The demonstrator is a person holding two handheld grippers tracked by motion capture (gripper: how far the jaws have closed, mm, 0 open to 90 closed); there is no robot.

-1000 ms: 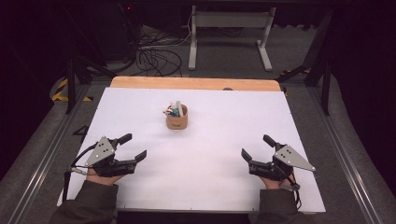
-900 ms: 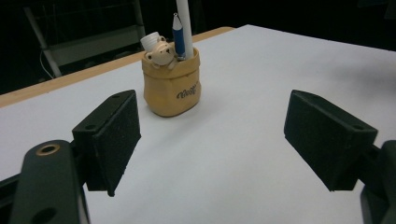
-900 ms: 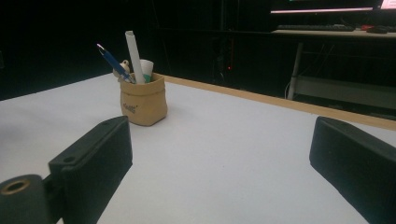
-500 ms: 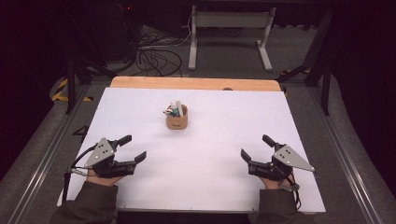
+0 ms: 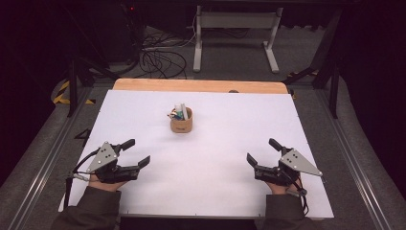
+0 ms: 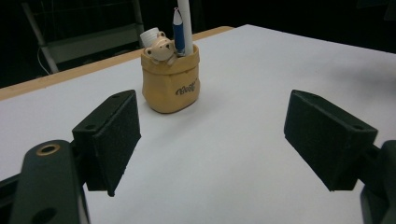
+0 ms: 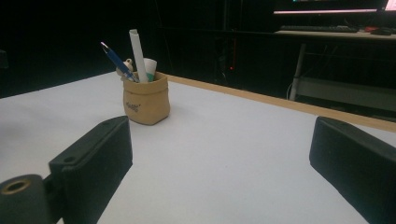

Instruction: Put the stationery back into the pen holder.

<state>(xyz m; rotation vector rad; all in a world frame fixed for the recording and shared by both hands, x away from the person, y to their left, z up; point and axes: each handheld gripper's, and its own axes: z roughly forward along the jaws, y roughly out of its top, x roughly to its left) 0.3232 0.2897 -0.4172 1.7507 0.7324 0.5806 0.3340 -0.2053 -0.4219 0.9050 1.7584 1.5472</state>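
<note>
A small tan holder [image 5: 182,121] shaped like a little sack stands upright on the white desk [image 5: 215,143], toward the far middle of the sheet and short of the bare wooden strip [image 5: 201,85] along the desk's far edge. In it stand a blue pen [image 6: 179,29], a white tube [image 7: 138,55] and a white-capped item with some green on it, and a small bear figure [image 6: 159,47] peeks over its rim on the side facing the left gripper view. Dark lettering is printed on the holder's side, too small to read. The left gripper [image 5: 138,154] rests low at the near left of the desk, held in a hand [image 5: 103,179] with a dark sleeve; its two black jaws stand wide apart with nothing between them but bare white surface, and they point toward the holder, which is well apart from them. The right gripper [image 5: 262,152] sits at the near right, also in a hand [image 5: 277,187], its jaws likewise spread wide and empty, aimed at the holder from the other side. The holder stands between the two lines of aim, farther out than both. Beyond the desk, cables [image 5: 160,60] lie on the dark floor beside a pale metal frame [image 5: 234,28].
</note>
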